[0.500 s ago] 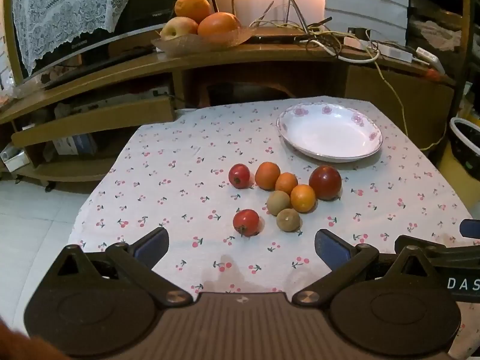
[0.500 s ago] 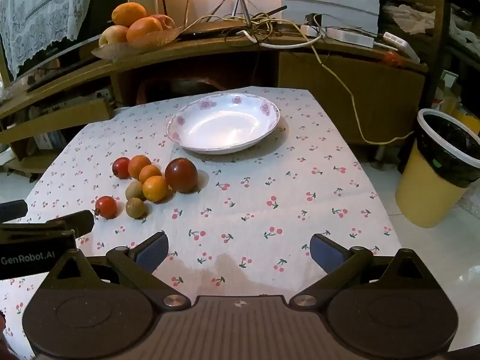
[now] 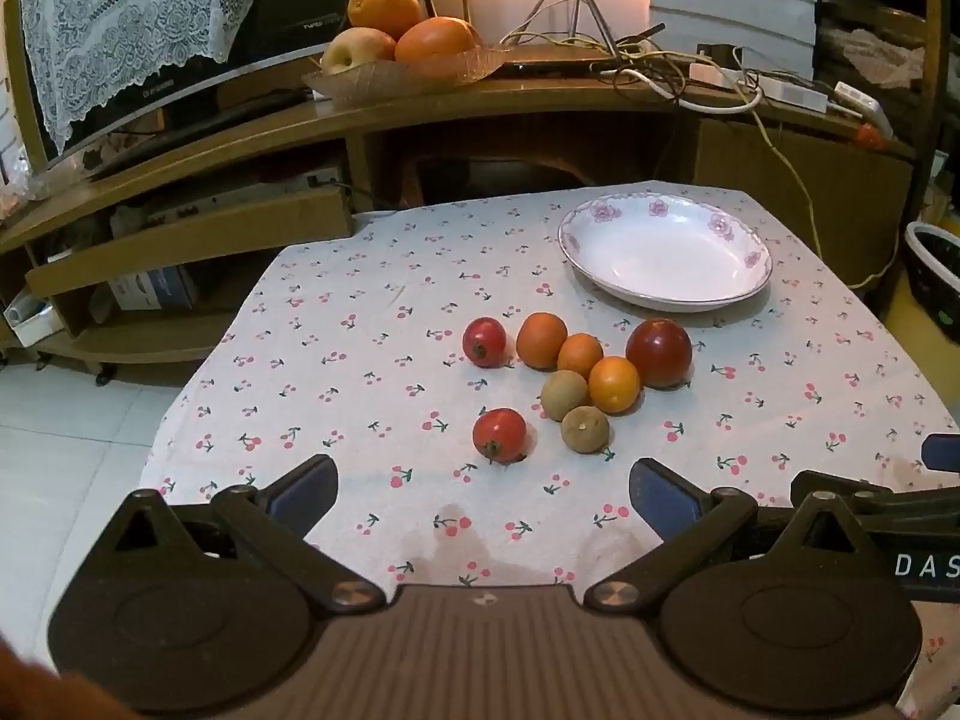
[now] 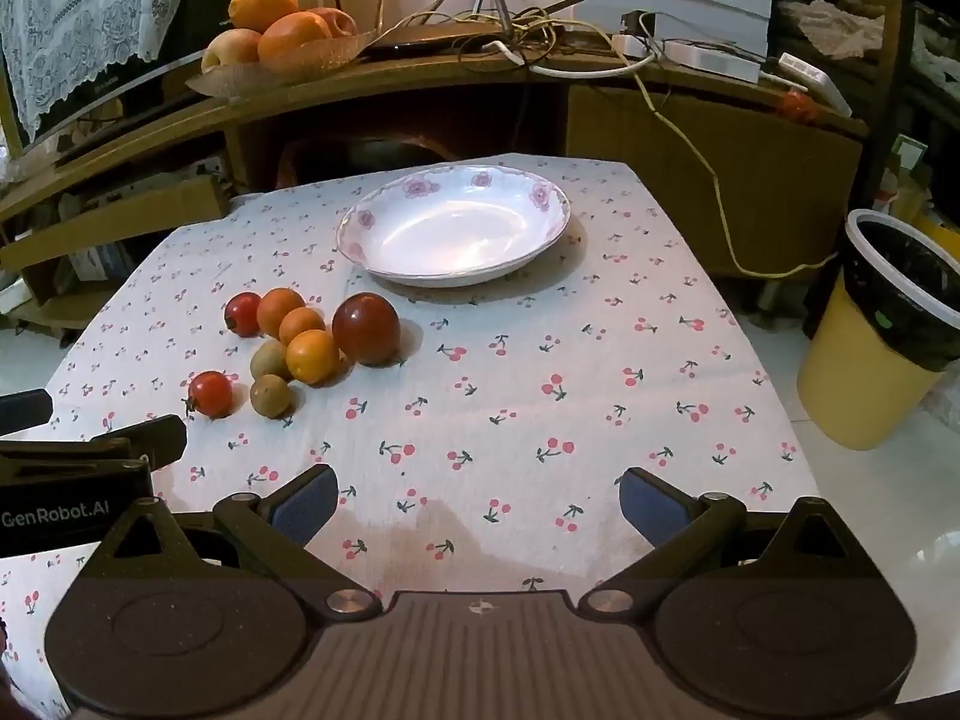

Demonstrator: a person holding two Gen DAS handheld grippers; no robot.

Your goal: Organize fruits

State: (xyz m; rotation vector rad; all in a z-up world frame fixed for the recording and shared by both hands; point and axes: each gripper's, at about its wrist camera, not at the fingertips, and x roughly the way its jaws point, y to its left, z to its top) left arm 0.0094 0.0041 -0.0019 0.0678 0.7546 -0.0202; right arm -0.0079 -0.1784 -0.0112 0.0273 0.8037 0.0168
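Observation:
A cluster of small fruits lies on the cherry-print tablecloth (image 3: 360, 372): two red tomatoes (image 3: 499, 435), three oranges (image 3: 613, 384), two brown kiwis (image 3: 584, 429) and a dark red apple (image 3: 659, 353). An empty white floral plate (image 3: 666, 251) sits beyond them. My left gripper (image 3: 483, 489) is open and empty, just short of the near tomato. My right gripper (image 4: 477, 501) is open and empty over bare cloth, right of the fruits (image 4: 312, 355); the plate (image 4: 453, 227) lies ahead of it.
A wooden shelf behind the table holds a fruit basket (image 3: 402, 69) and tangled cables (image 3: 660, 69). A yellow bin with a black liner (image 4: 888, 330) stands on the floor right of the table. The left gripper's body (image 4: 78, 480) shows at the right view's left edge.
Both grippers have moved slightly forward toward the fruits and plate. Nothing on the table has moved.

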